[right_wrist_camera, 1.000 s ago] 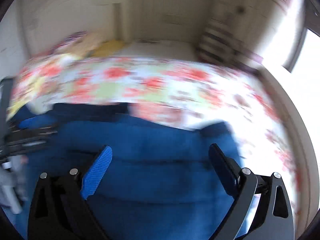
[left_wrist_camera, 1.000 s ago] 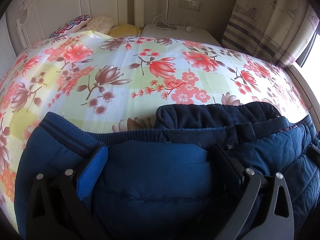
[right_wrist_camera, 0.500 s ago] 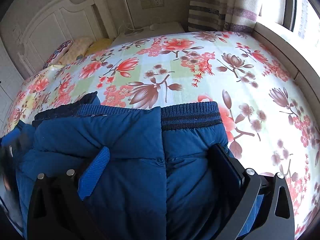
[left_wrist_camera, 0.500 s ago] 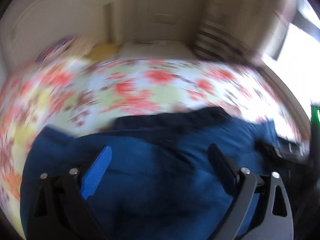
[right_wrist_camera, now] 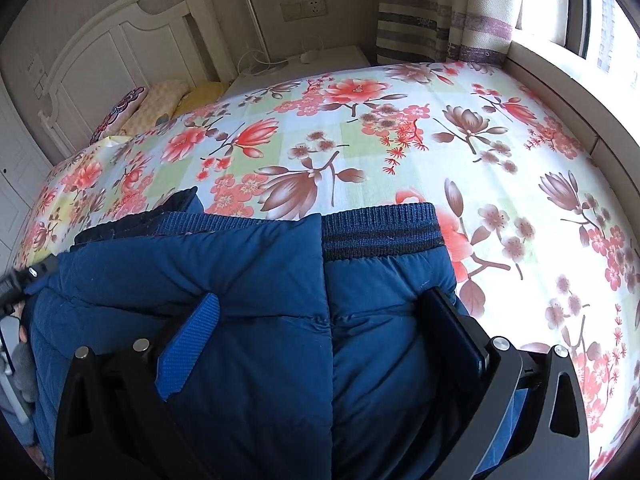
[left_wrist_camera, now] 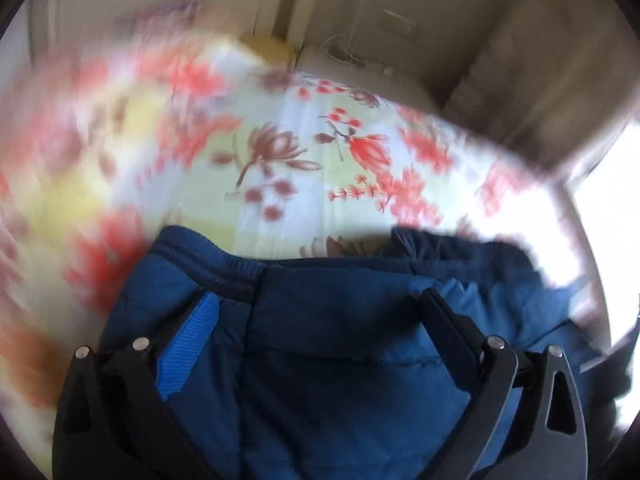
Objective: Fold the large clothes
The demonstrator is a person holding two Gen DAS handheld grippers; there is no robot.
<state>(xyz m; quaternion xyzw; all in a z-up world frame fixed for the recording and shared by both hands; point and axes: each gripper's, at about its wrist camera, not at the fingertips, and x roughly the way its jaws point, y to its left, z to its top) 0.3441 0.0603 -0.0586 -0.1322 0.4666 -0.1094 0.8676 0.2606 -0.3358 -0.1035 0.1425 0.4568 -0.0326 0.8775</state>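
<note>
Your right gripper (right_wrist_camera: 320, 312) and left gripper (left_wrist_camera: 320, 308) both have their jaws spread wide over the quilted blue jacket (right_wrist_camera: 248, 280), gripping nothing. The puffy jacket lies on the flowered bedsheet (right_wrist_camera: 400, 120), its ribbed knit hem (right_wrist_camera: 380, 228) farther away. Beyond stands a white headboard (right_wrist_camera: 120, 48).

Inspector: Your left gripper (left_wrist_camera: 318, 312) has swung toward the ribbed cuff end of the padded blue quilted jacket (left_wrist_camera: 340, 340); its view is smeared.

Operator: And the right?

Inspector: Your right gripper (right_wrist_camera: 320, 312) has settled over the jacket's ribbed hem; its view, blurred a second ago, reads sharp.
</note>
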